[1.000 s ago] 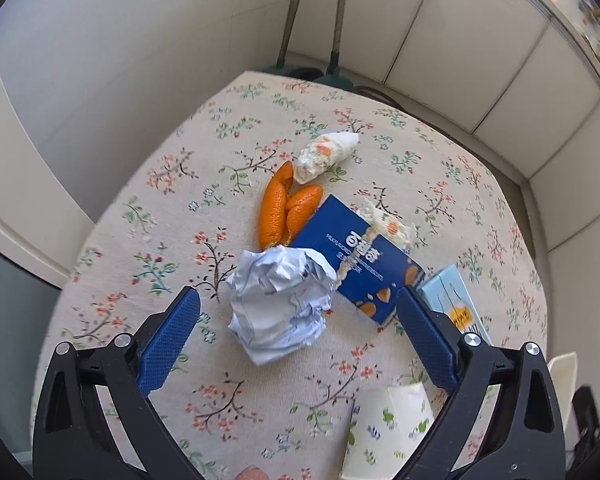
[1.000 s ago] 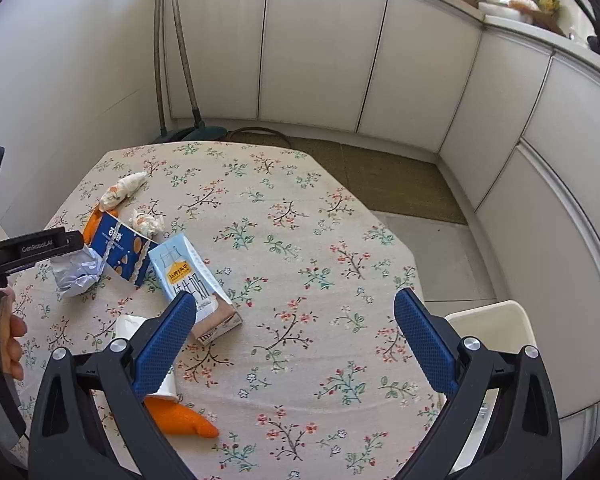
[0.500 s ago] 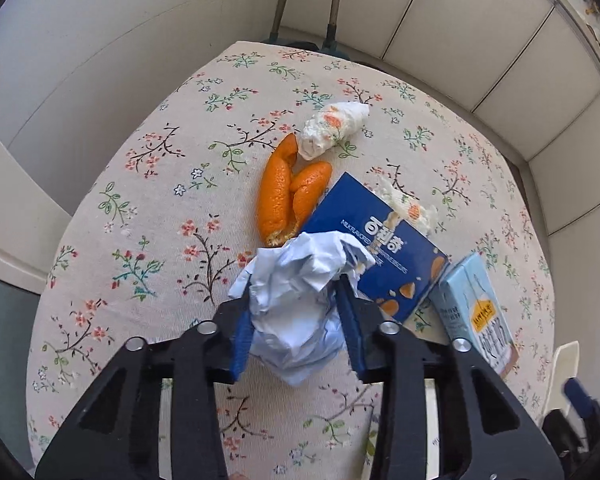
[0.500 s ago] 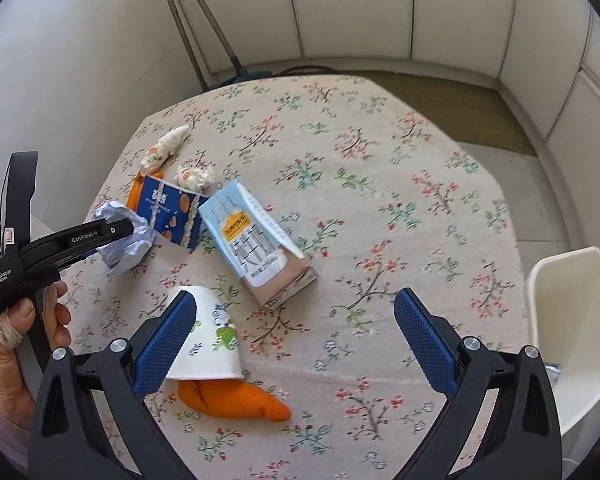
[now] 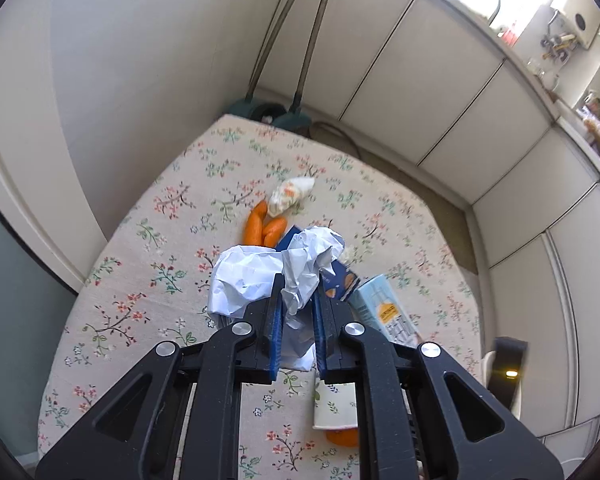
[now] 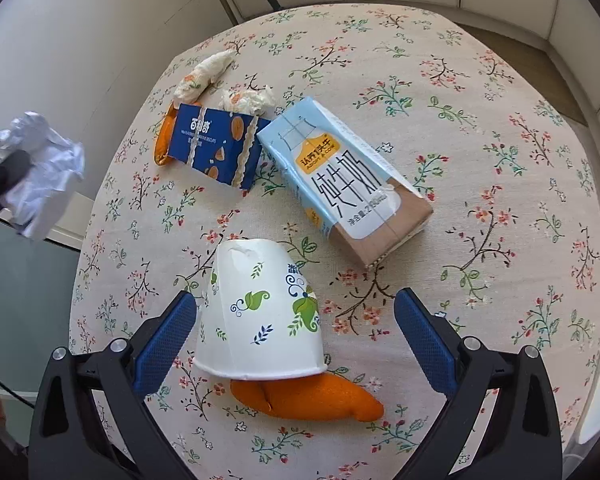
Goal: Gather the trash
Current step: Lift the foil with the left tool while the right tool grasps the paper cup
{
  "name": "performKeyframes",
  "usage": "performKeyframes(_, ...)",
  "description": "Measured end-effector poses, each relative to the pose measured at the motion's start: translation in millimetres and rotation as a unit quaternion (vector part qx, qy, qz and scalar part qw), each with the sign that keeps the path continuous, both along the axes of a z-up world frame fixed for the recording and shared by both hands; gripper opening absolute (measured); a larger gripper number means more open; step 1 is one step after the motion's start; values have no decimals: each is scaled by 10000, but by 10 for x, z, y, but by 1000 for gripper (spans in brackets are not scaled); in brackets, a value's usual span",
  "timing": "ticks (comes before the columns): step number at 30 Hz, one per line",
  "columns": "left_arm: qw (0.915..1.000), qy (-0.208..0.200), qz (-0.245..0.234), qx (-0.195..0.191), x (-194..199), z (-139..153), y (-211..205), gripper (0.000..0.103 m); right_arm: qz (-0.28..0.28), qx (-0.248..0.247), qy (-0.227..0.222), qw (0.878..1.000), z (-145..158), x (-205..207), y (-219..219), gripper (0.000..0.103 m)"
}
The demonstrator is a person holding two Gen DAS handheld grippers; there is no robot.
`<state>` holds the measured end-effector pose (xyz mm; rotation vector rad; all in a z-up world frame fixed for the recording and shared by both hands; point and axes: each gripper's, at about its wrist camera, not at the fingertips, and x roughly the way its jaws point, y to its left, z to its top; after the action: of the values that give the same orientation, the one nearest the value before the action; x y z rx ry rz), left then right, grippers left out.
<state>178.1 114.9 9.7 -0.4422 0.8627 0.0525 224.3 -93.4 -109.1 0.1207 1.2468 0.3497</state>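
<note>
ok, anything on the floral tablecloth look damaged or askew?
Yes. The white leaf-print paper cup lies tipped over, base dented, rim on a piece of orange peel. The pale blue milk carton lies flat on its side.

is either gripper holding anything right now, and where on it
The left gripper pinches the crumpled paper across its middle. The right gripper holds nothing.

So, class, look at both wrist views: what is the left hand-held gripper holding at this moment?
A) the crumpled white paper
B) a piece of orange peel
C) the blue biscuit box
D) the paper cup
A: the left hand-held gripper is shut on the crumpled white paper, lifted off the table, while the box, cup and peel lie on the cloth.
</note>
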Motion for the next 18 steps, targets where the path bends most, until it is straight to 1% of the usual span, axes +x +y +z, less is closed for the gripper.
performKeyframes(4, 9999, -130, -30, 29, -60, 113, 5, 13, 78, -152, 15, 9999, -73, -13, 134, 96)
performKeyframes(10, 10000, -68, -16, 67, -77, 115, 25, 13, 84, -278, 61, 9996, -173, -2, 248, 96)
performKeyframes(11, 10000, -55, -11, 77, -80, 114, 29, 13, 35, -267, 65, 9996, -194, 3, 250, 93)
performKeyframes(12, 10000, -42, -10, 89, -88, 113, 39, 13, -3, -247, 85, 9997, -209, 5, 245, 84)
performKeyframes(13, 9999, -29, -2, 101, -87, 108, 47, 13, -17, -233, 118, 9997, -226, 16, 245, 79)
performKeyframes(14, 9999, -17, 13, 103, -88, 99, 58, 13, -10, -111, 164, 9998, -235, 30, 239, 72)
performKeyframes(15, 9999, -3, 25, 104, -85, 89, 67, 12, -26, -19, 198, 9998, -236, 35, 235, 70)
performKeyframes(18, 9999, 39, 61, 105, -83, 61, 90, 12, -35, -82, 68, 9999, -185, 26, 229, 69)
